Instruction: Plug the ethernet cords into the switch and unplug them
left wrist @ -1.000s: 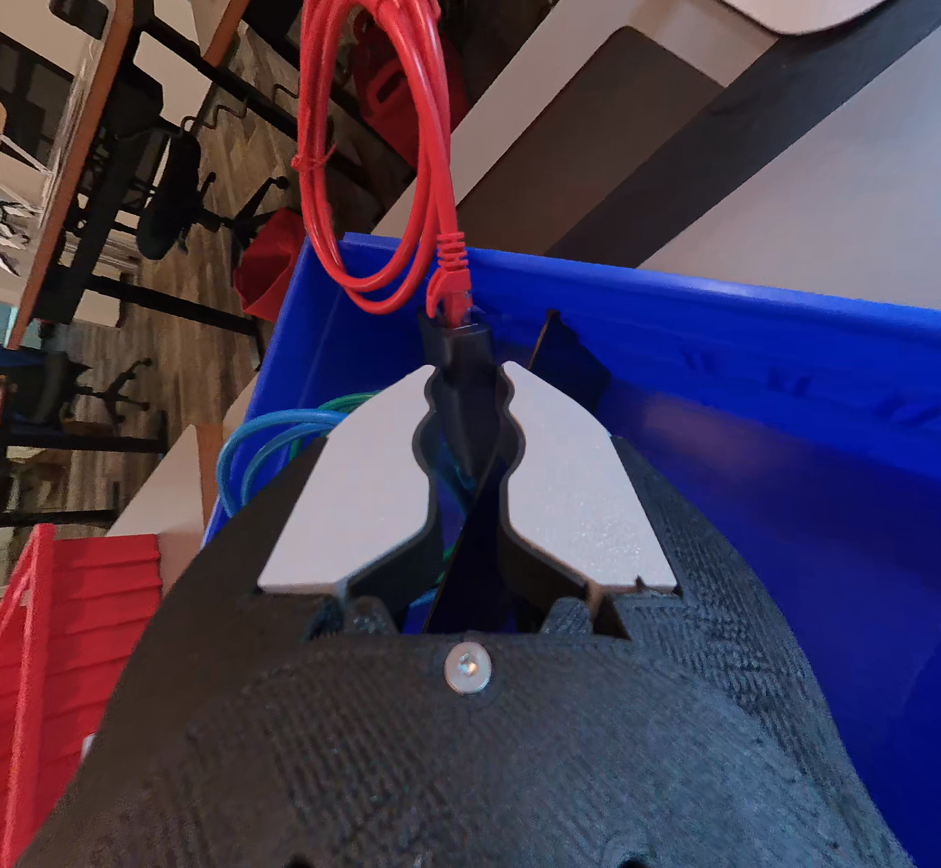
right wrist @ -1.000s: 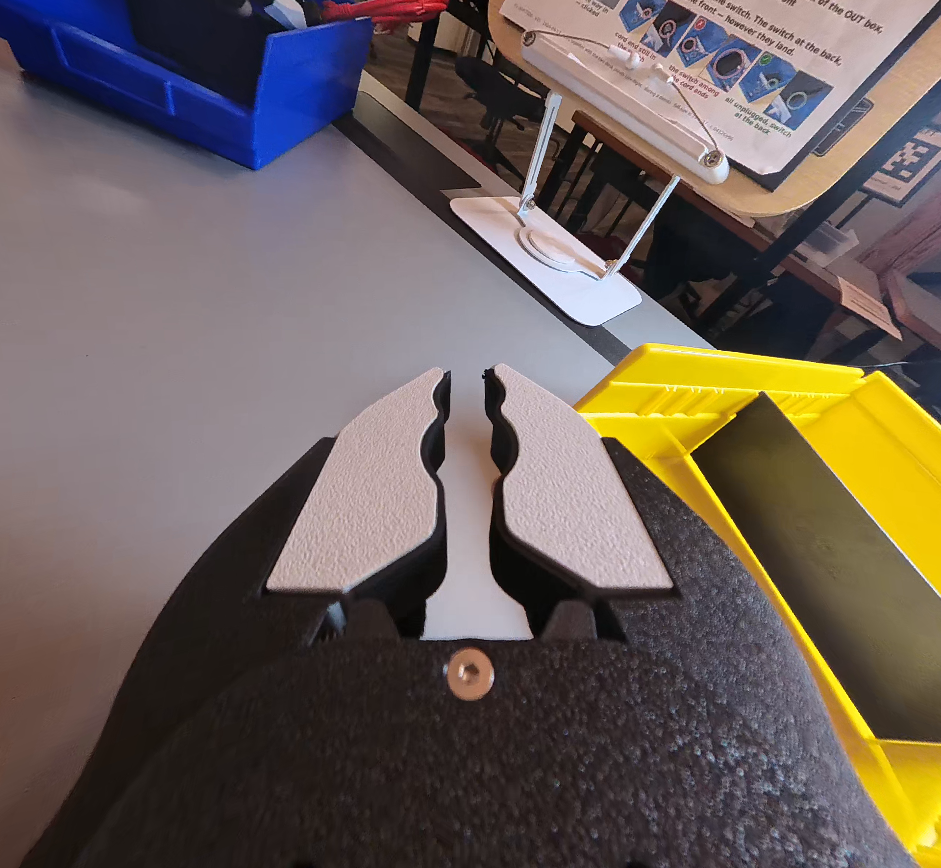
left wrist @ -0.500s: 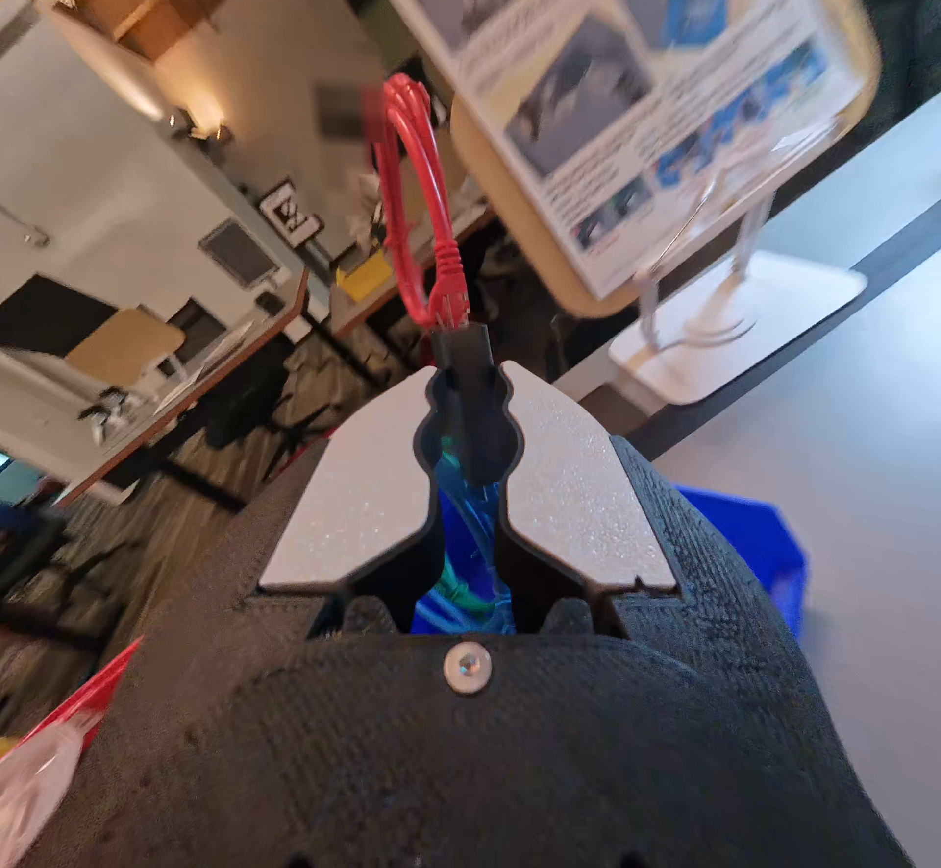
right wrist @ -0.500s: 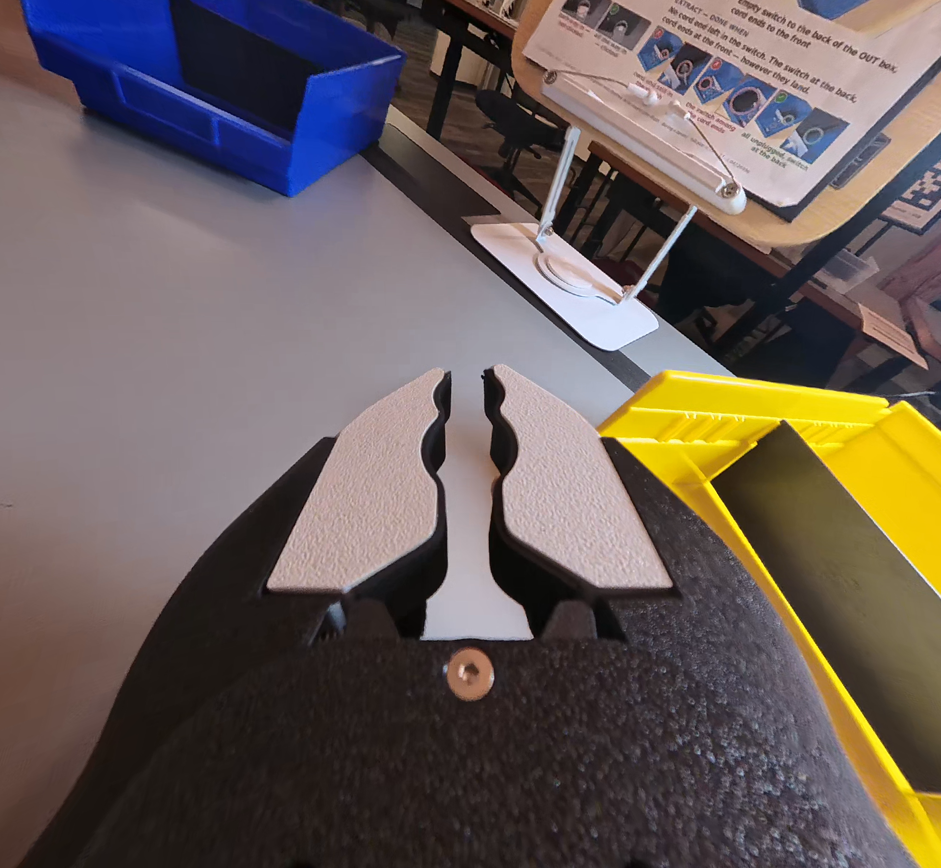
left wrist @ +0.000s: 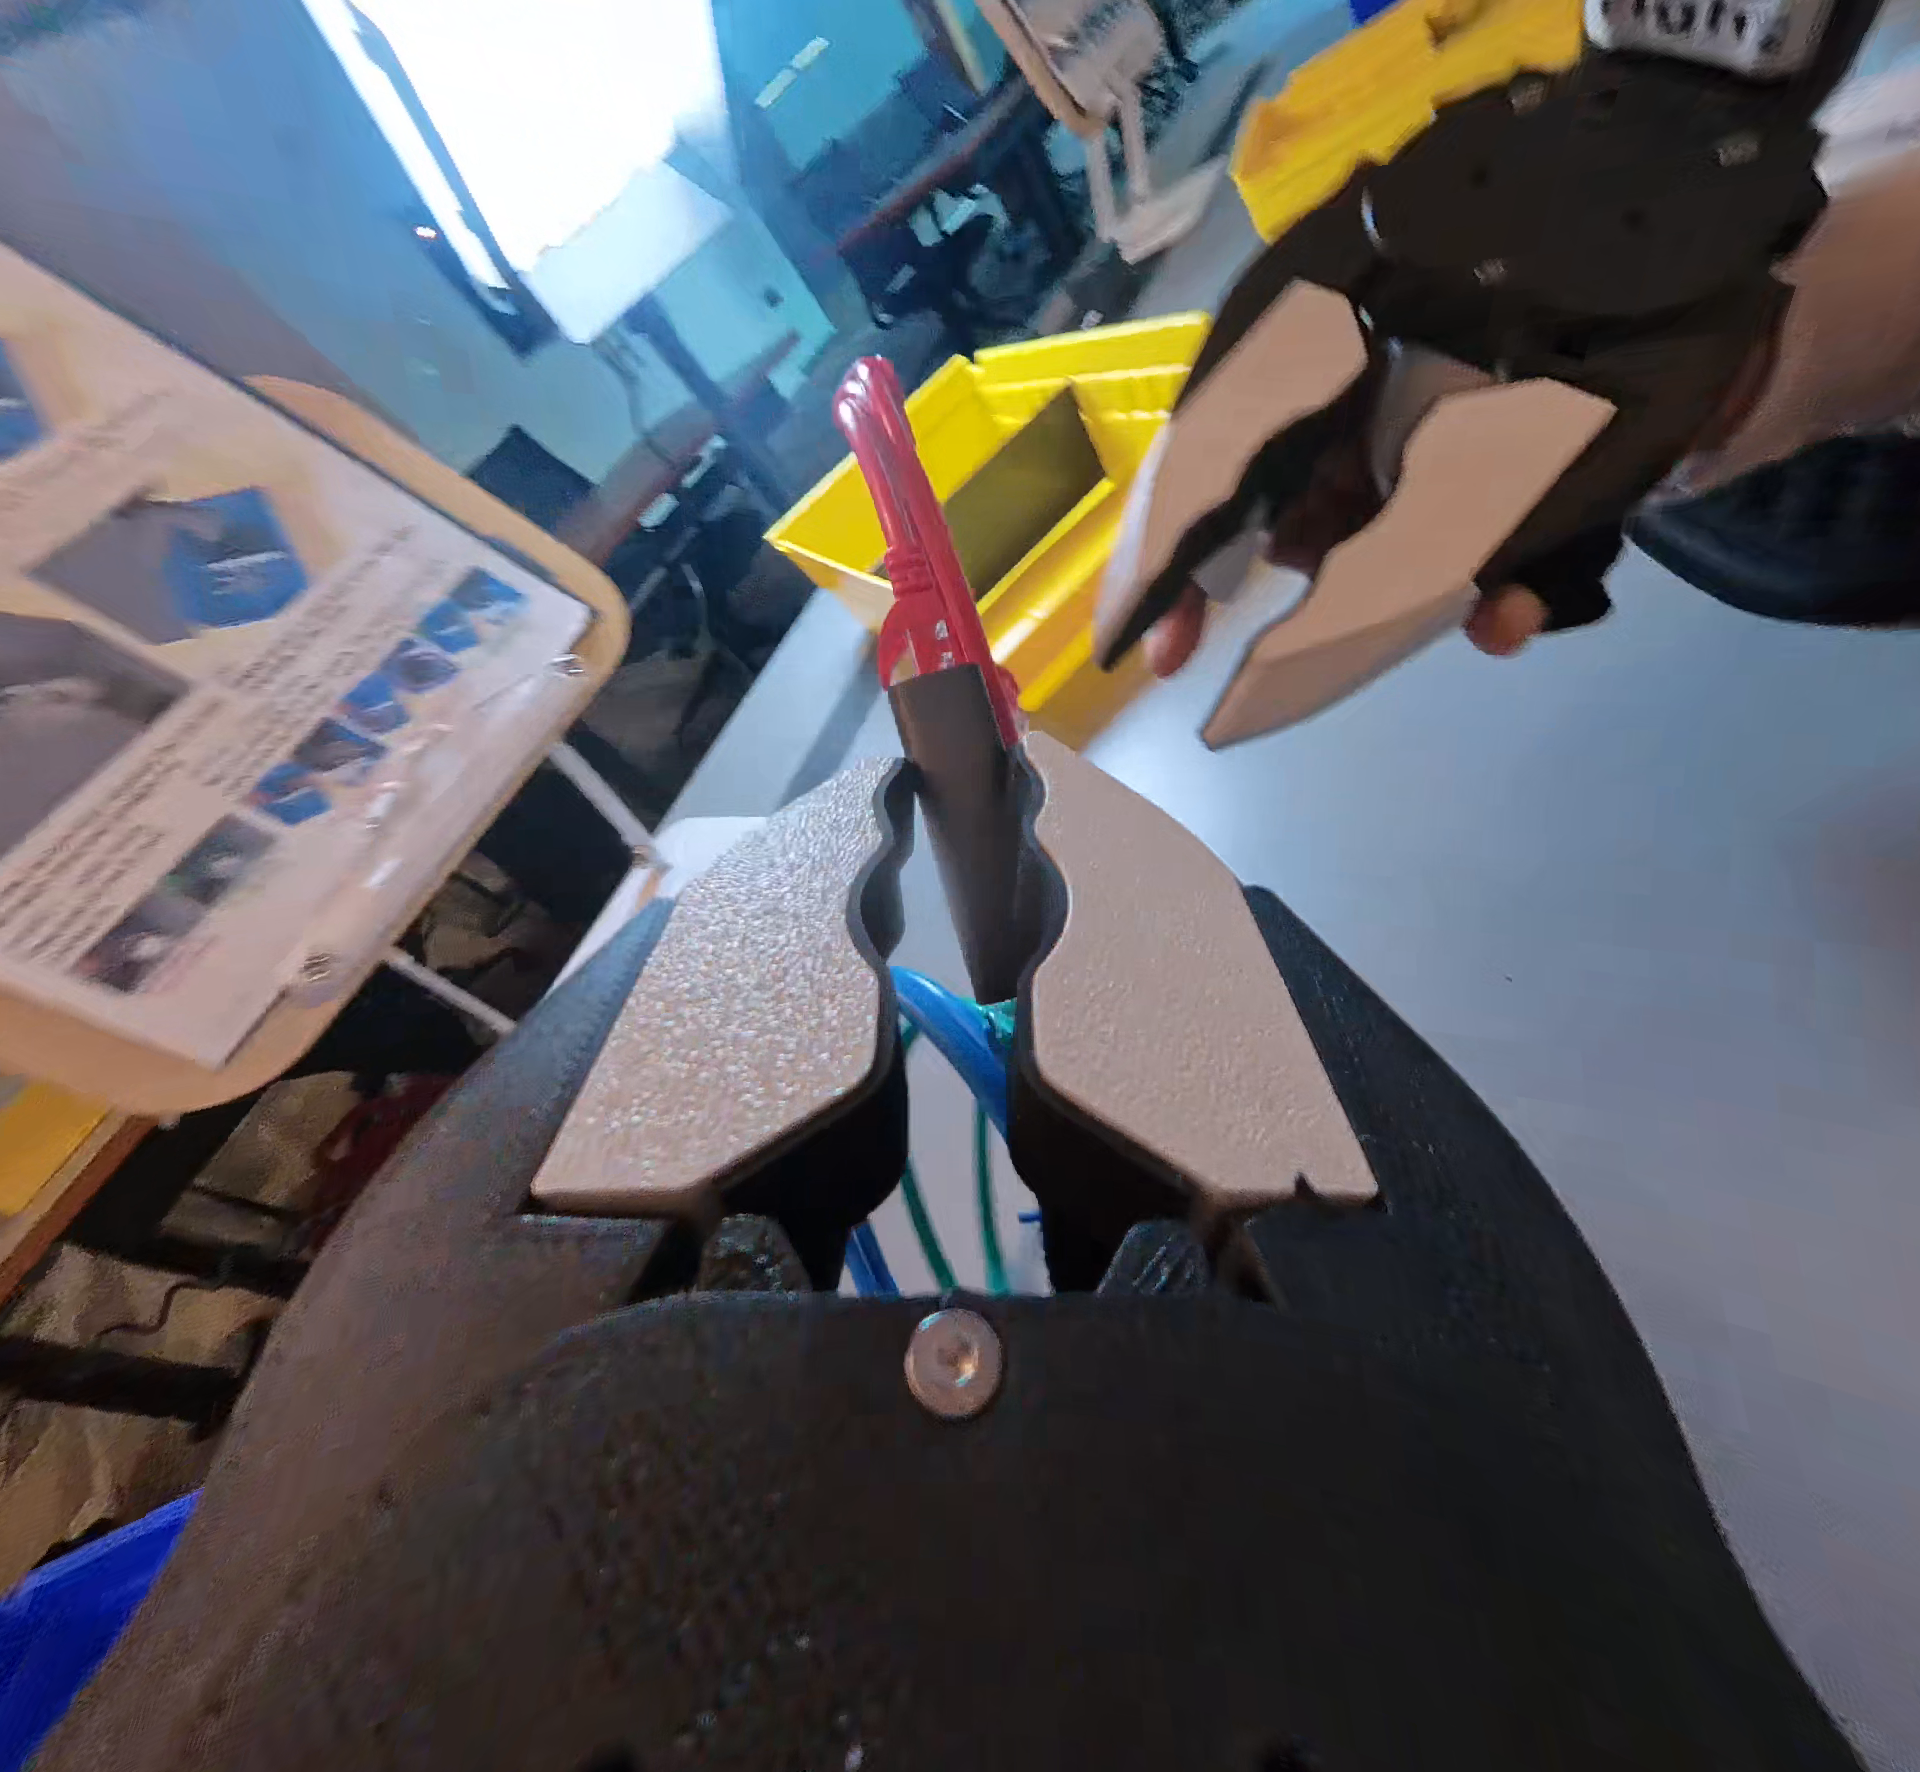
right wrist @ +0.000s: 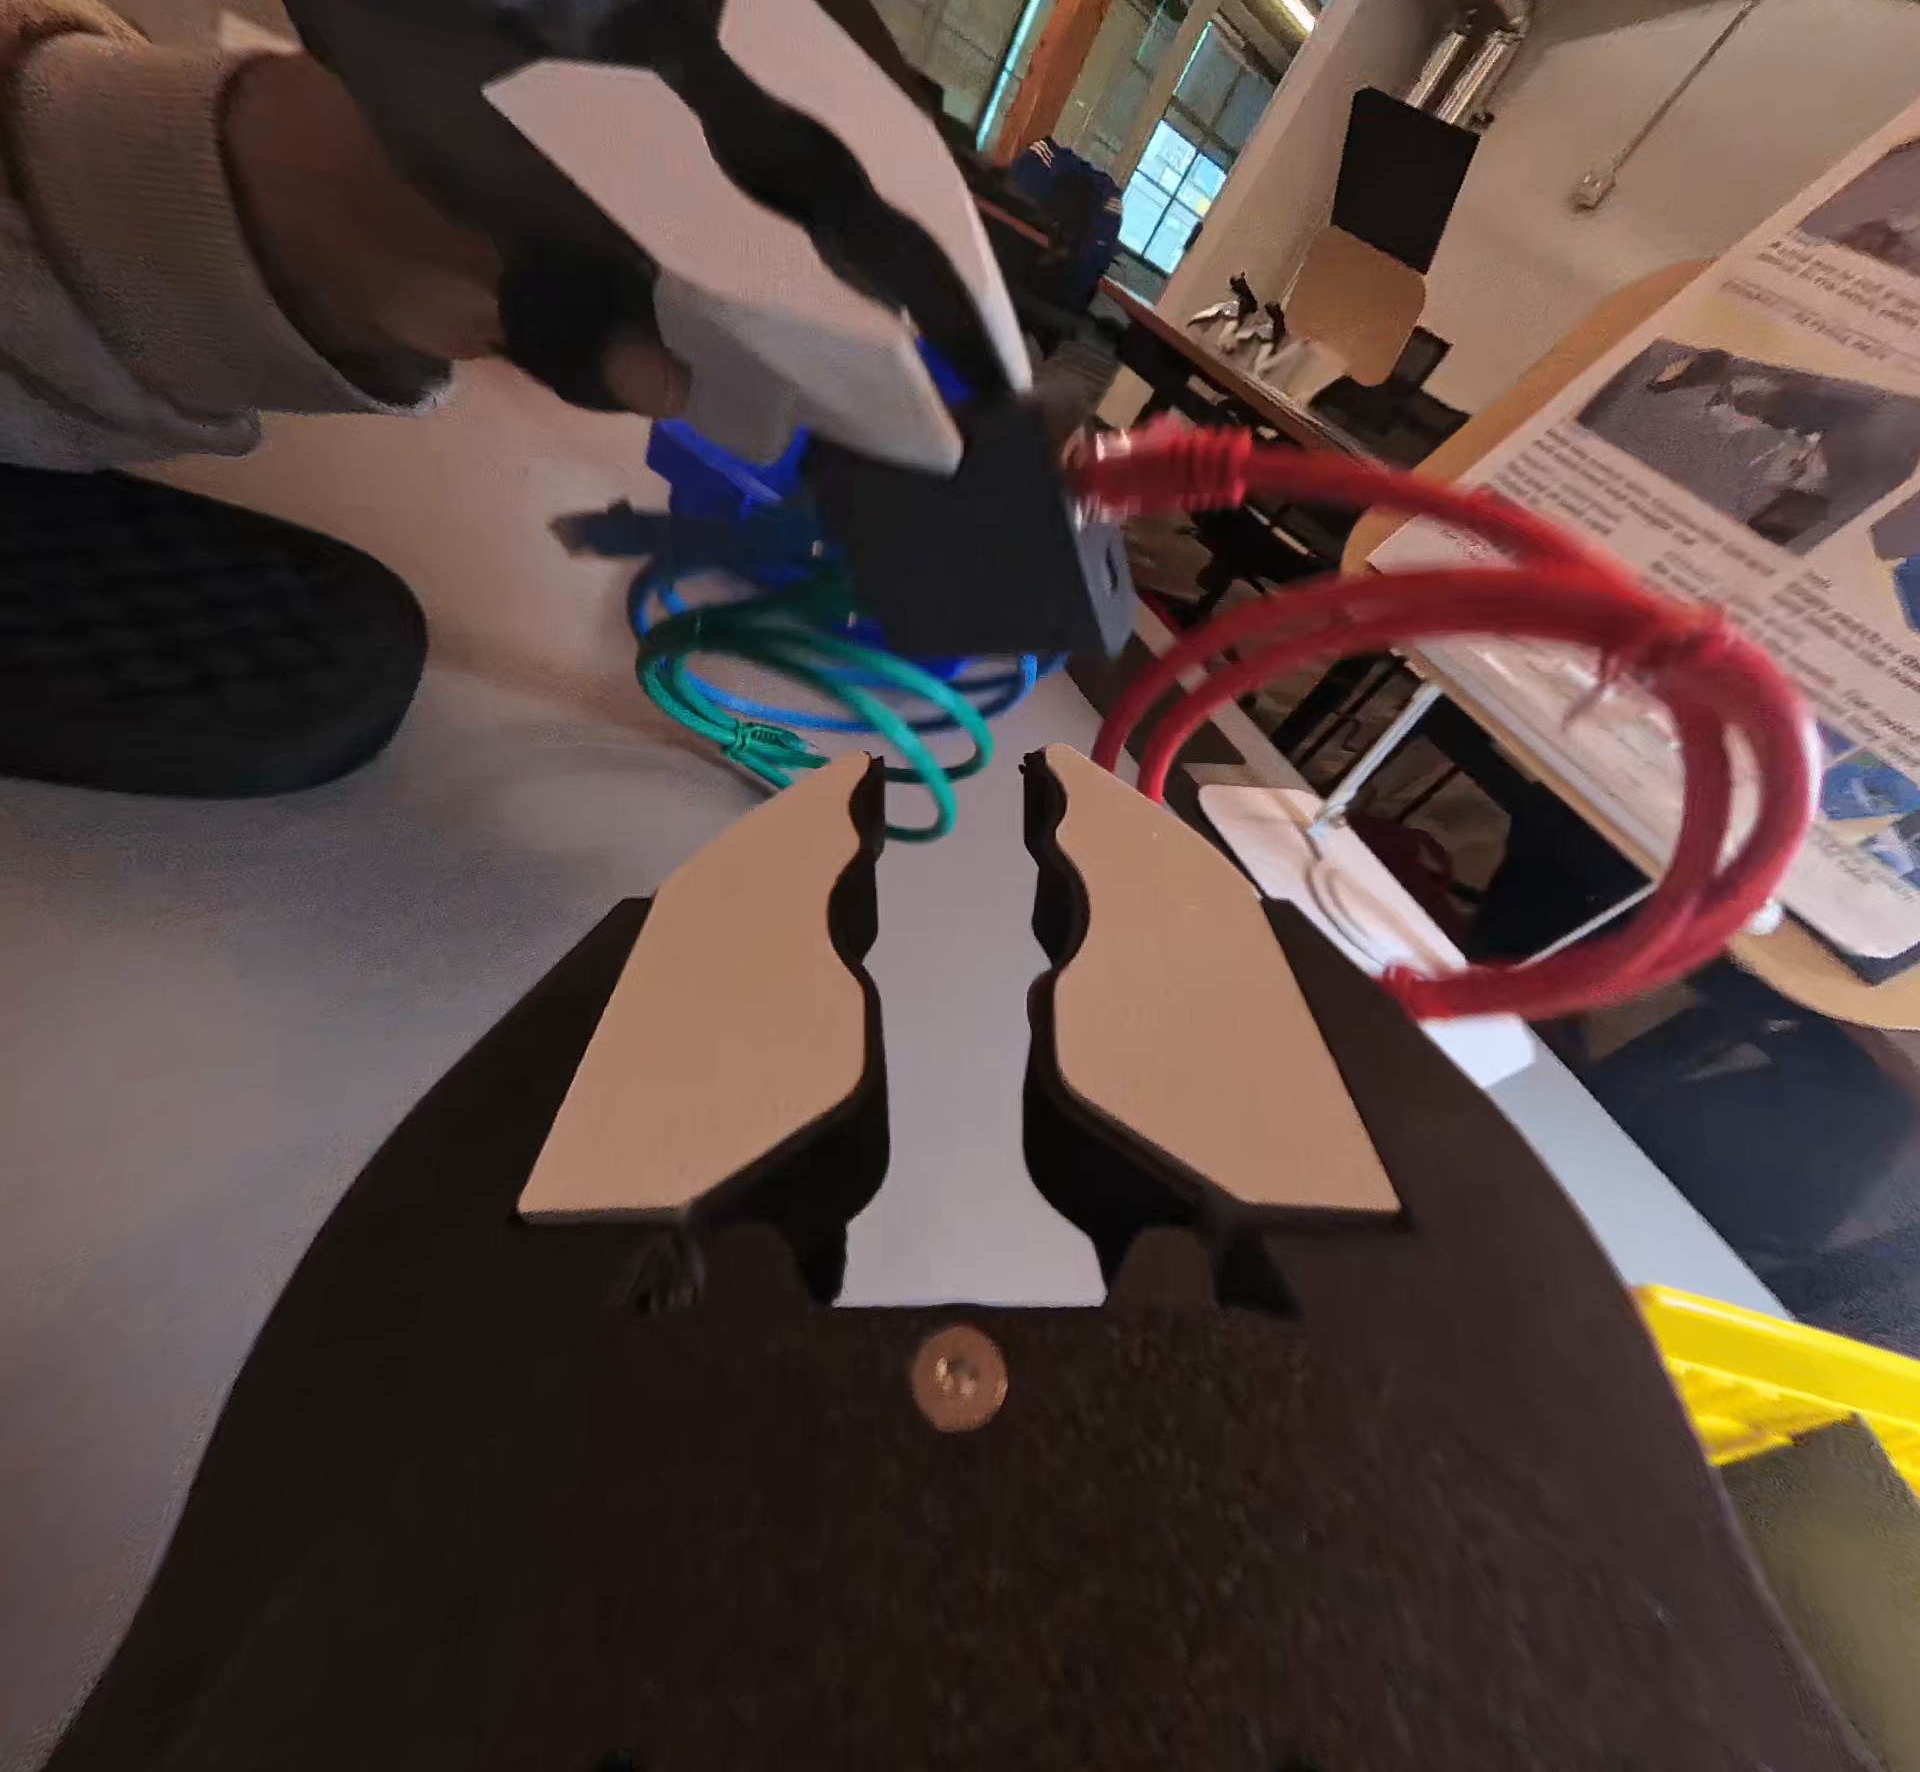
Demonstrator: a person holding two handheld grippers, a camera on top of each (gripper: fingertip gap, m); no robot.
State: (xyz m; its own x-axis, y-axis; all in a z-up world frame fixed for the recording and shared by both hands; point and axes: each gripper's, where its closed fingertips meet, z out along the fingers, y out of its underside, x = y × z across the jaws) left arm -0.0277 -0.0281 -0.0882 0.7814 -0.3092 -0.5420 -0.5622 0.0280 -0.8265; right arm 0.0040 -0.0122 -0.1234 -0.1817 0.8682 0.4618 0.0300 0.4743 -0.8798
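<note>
My left gripper is shut on the black switch and holds it in the air over the grey table. A coiled red cord is plugged into the switch. A blue cord and a green cord hang below it. In the right wrist view the left gripper holds the switch, with the red cord looping right and the green cord dangling. My right gripper is open and empty, just below the switch; it also shows in the left wrist view.
A yellow bin stands on the table beyond the switch; its corner shows in the right wrist view. An instruction board on a white stand sits at the table's far edge. A blue bin lies behind the left gripper. Tip to tip, the grippers are about 5 cm apart.
My left gripper has carried the switch with its cords out of the blue bin toward the right gripper. My right gripper has opened wider and turned to face the switch.
</note>
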